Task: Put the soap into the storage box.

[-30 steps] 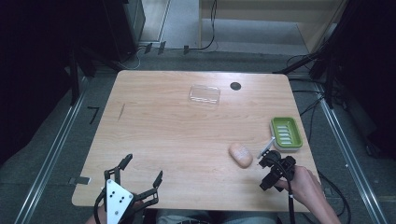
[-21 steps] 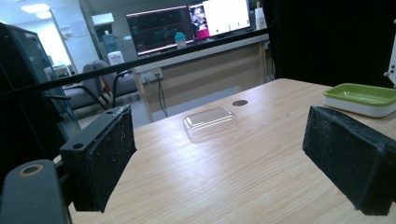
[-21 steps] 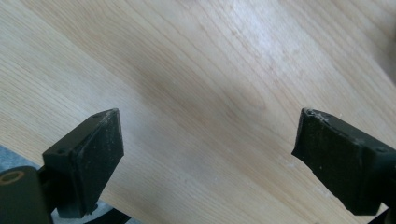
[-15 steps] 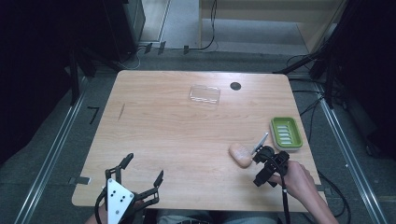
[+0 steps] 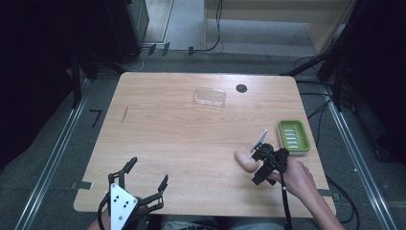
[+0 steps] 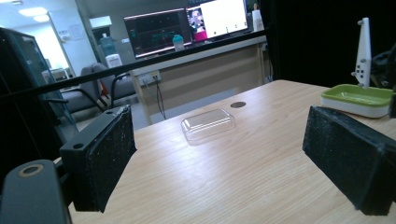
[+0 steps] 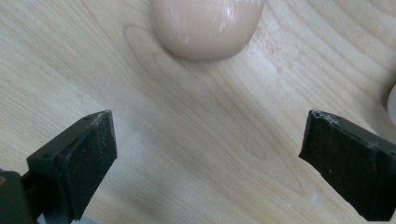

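A peach soap bar (image 5: 244, 160) lies on the wooden table (image 5: 182, 139), left of a green soap dish (image 5: 293, 137). My right gripper (image 5: 259, 166) points down at the table right beside the soap, on its near side, jaws wide open and holding nothing. In the right gripper view the soap (image 7: 205, 28) sits just beyond the open gripper (image 7: 205, 140), outside the gap. My left gripper (image 5: 148, 171) hovers at the table's front left edge, open and empty. The left gripper view looks past its open gripper (image 6: 224, 144) at the dish (image 6: 357, 95).
A clear plastic lid (image 5: 209, 97) rests at the back middle of the table, also in the left gripper view (image 6: 208, 123). Right of the lid is a black round grommet (image 5: 241, 88). Metal rails and cables run along the floor on both sides.
My right gripper has moved left, away from the green dish, and now stands close against the soap bar. The left gripper has stayed put.
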`<state>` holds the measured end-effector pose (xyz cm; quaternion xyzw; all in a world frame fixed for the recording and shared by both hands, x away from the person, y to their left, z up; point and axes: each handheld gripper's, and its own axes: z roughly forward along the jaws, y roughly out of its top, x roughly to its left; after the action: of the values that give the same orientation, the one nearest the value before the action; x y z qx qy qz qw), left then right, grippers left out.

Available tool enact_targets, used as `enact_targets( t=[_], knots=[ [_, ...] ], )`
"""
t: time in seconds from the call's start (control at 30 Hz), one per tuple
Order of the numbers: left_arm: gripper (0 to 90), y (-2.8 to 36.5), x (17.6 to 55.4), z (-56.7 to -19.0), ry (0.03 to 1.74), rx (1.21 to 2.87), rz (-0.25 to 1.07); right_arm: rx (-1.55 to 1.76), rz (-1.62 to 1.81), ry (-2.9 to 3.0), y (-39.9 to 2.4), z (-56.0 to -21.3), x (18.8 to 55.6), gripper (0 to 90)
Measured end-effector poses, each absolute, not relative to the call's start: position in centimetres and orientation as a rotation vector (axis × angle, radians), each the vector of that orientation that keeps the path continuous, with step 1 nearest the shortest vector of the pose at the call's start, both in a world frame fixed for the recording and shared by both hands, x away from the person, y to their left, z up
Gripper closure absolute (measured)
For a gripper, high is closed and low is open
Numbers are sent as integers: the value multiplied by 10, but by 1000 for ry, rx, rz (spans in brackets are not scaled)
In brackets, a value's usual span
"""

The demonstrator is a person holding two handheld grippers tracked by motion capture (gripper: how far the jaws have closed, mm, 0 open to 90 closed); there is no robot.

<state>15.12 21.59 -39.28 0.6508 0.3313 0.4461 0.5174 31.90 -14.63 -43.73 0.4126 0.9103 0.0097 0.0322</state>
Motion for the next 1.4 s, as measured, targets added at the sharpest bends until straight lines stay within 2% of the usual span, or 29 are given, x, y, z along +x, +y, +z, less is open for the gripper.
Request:
enact_targets(
  t=[0.83,1.4],
  knots=[
    [99,215,152,-393,794,1557,1067,1292,77,2801,-120,-441,353,23],
    [99,215,153,-393,794,1557,1063,1302,41,2828,-105,-456,377,18]
  ],
)
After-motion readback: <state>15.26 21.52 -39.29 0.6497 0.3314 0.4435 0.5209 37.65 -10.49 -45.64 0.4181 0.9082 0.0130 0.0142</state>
